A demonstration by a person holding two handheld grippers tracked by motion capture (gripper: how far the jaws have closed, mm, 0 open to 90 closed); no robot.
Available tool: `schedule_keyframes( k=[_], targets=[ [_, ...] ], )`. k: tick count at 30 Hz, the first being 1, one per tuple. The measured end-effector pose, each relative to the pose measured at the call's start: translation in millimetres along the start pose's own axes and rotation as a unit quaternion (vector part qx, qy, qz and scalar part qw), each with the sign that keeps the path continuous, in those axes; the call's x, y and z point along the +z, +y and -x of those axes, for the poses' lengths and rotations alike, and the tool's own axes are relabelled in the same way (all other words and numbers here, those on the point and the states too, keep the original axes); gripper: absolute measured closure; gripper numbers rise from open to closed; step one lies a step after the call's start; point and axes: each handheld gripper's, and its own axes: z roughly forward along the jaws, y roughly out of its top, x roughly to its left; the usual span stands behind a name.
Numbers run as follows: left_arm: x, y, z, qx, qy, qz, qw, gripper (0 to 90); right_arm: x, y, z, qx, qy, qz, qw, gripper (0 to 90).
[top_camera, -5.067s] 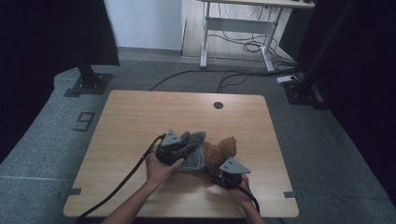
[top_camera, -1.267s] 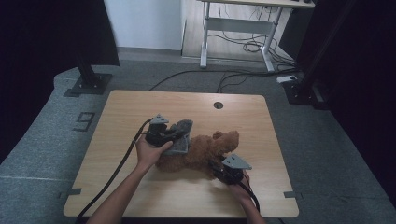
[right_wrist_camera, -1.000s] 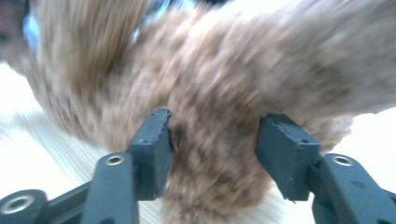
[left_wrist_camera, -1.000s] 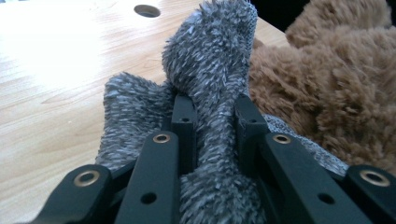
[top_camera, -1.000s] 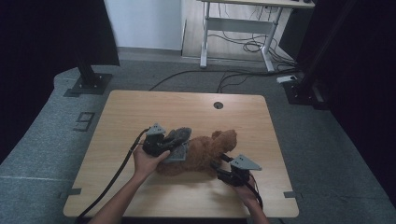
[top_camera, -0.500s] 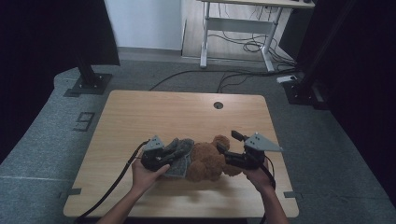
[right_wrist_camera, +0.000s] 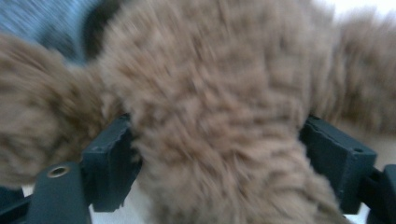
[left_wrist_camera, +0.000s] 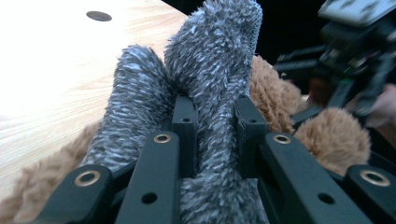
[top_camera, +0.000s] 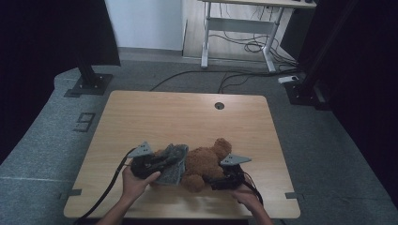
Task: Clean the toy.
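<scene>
The pale wooden table [top_camera: 187, 117] carries a brown plush teddy bear [top_camera: 202, 161] lying near its front edge. A fuzzy grey knitted garment [top_camera: 171, 161] lies bunched against the bear on the side away from its head. The work looks like dressing the bear: the cloth is gathered, and the next move calls for steadying the body while the opening is drawn over a limb. The left tongs [left_wrist_camera: 212, 126], beside the bear, are pressed together, pinching a fold of the grey cloth. The right tongs [right_wrist_camera: 219, 154], at the bear's front side, have just been opening; their jaws stand spread around brown fur, not visibly squeezing it.
</scene>
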Motion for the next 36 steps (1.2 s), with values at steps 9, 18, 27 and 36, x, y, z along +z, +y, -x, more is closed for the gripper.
schedule_keyframes(
  k=[9,18,27,36],
  targets=[
    [-35.5,-26.0,-18.8,-0.029,0.046,-0.008,0.9985,72.9,18.7,-13.2,-7.0,-0.01,-0.029,-0.022,0.9993,31.2],
    [-3.8,-9.9,-46.0,-0.054,0.054,0.007,0.9971,73.4,33.3,-4.8,10.5,-0.017,-0.075,0.017,0.9969,42.1],
    [24.0,32.8,-8.5,-0.008,0.017,0.019,0.9997,73.5,31.5,-8.5,18.0,-0.035,-0.081,0.044,0.9952,46.3],
    [107.1,44.9,32.6,0.066,0.032,-0.061,0.9955,73.4,31.2,-8.8,17.7,-0.026,-0.089,0.05,0.9945,46.8]
  ],
)
